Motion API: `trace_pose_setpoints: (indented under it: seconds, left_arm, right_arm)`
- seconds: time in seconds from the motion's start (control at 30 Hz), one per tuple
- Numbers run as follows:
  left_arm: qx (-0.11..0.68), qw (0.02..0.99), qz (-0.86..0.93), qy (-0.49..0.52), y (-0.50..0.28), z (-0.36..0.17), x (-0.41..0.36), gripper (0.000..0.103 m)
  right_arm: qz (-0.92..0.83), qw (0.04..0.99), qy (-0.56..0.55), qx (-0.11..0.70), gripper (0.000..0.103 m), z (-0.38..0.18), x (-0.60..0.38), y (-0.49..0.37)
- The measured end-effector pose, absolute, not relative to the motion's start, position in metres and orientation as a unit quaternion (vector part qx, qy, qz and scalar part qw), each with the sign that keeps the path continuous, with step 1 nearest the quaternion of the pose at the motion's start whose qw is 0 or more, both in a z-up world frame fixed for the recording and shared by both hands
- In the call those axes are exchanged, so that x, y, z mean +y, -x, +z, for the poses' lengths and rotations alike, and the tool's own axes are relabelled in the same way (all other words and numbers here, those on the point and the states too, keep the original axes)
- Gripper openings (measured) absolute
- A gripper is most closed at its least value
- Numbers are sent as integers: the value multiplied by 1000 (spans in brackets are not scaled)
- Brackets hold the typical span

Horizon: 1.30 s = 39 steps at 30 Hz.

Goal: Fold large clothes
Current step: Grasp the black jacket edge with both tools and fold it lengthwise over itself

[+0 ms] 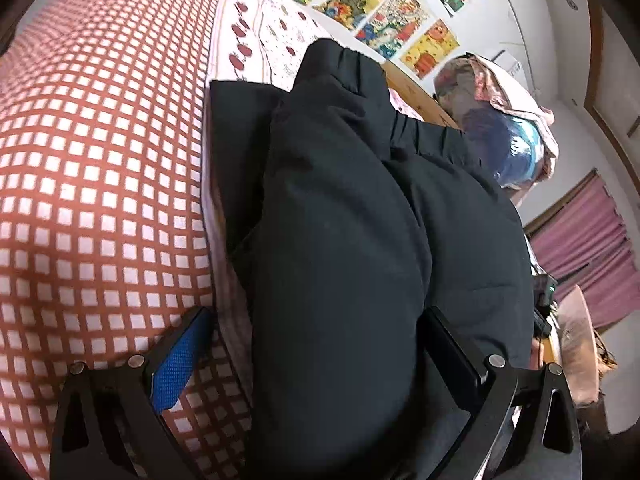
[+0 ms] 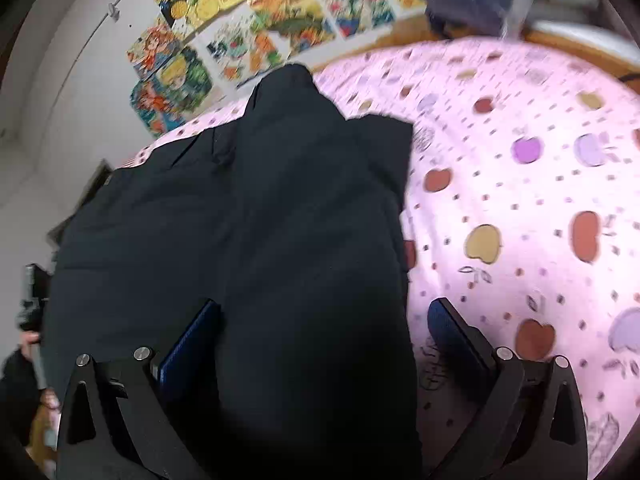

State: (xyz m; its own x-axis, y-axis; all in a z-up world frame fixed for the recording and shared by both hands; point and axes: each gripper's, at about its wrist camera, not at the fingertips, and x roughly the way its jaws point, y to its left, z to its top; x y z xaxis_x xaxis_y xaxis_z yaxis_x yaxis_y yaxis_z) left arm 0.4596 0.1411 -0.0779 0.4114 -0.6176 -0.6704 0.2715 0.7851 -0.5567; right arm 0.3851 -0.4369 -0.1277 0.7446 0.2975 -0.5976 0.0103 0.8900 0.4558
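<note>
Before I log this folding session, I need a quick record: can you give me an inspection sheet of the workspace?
Surface: bed with pink apple-print sheet; red-and-white checked cover alongside.
Job's things: dark garment lying bunched on the sheet.
Clutter: bundle of fabric and a blue item at the bed's far end.
Grippers: left hand-held gripper open, garment between its fingers; right hand-held gripper open over the garment's edge.
Cables: nothing seen.
Surroundings: colourful posters on white wall; pink curtain.
</note>
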Motion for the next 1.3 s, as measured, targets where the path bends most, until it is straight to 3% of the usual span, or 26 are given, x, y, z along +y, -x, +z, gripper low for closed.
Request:
trace_pose_setpoints:
  seconds: [0.27,0.47,0.67,0.77,0.97,1.03,1.13,1.3]
  left_arm:
    - [485,797,-307,187,-468,-79,134,103]
    - [493,785,-316,202,-470,-75,128,102]
    - [502,784,-288,226,-463,-72,124,77]
    - [495,795,-268,227,-457,-66,120,65]
    - [469,819,-246,222,-440,-40,116,36]
    - [458,829,-241,213,-432,-25,112,32]
    - [439,839,-245,208,-420,-4,107,27]
    - [409,857,-247,194,-396,31,106,25]
  right_arm:
    - [196,882,-190,383,102,-133,-417,-405]
    - [191,859,-243,408,102,-138,-421,-421]
    - [163,862,-224,425,101,-137,-394,-417]
    - [150,869,-218,418,91,-132,-386,-411]
    - [118,874,-230,411,47,-110,-381,-409]
    - [109,879,-218,409,32,-96,-380,-408]
    - [106,892,-188,396,22,-70,-374,-405]
    - [111,907,-185,362,19,-30,-365,-401]
